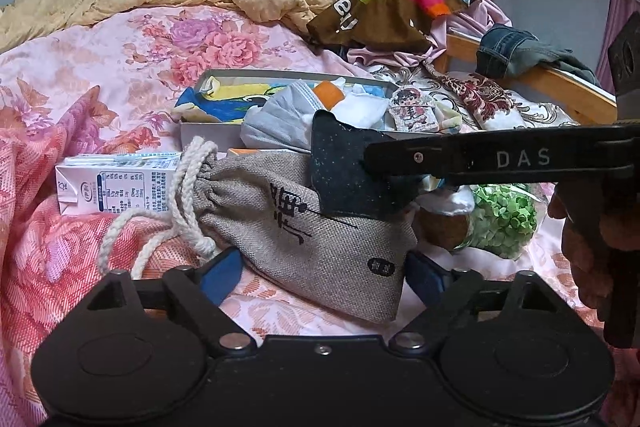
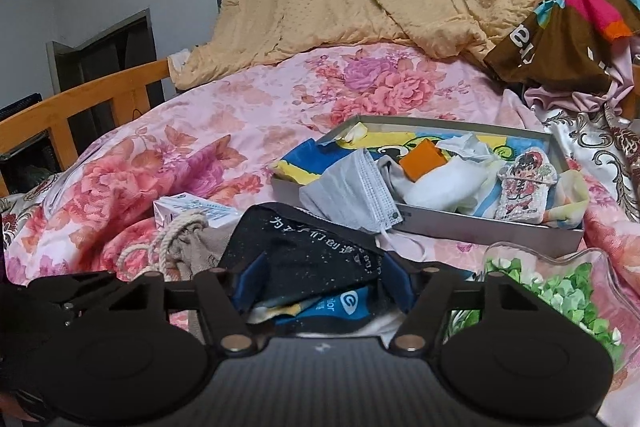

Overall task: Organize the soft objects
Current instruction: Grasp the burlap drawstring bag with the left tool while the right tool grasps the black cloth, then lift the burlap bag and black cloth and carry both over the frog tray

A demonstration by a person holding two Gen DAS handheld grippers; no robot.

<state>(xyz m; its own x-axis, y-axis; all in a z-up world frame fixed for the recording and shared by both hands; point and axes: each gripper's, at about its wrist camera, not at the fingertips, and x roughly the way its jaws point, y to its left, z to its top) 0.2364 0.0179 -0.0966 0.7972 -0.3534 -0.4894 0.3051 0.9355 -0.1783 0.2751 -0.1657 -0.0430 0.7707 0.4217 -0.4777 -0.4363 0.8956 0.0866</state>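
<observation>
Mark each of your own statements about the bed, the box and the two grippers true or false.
1. The right gripper is shut on a black cloth. True.
2. The burlap pouch lies inside the grey box. False: it lies on the floral bedspread, in front of the box, between the left gripper's open fingers.
3. A grey face mask hangs over the box's near rim. True.
4. The milk carton stands upright. False: it lies on its side.
</observation>
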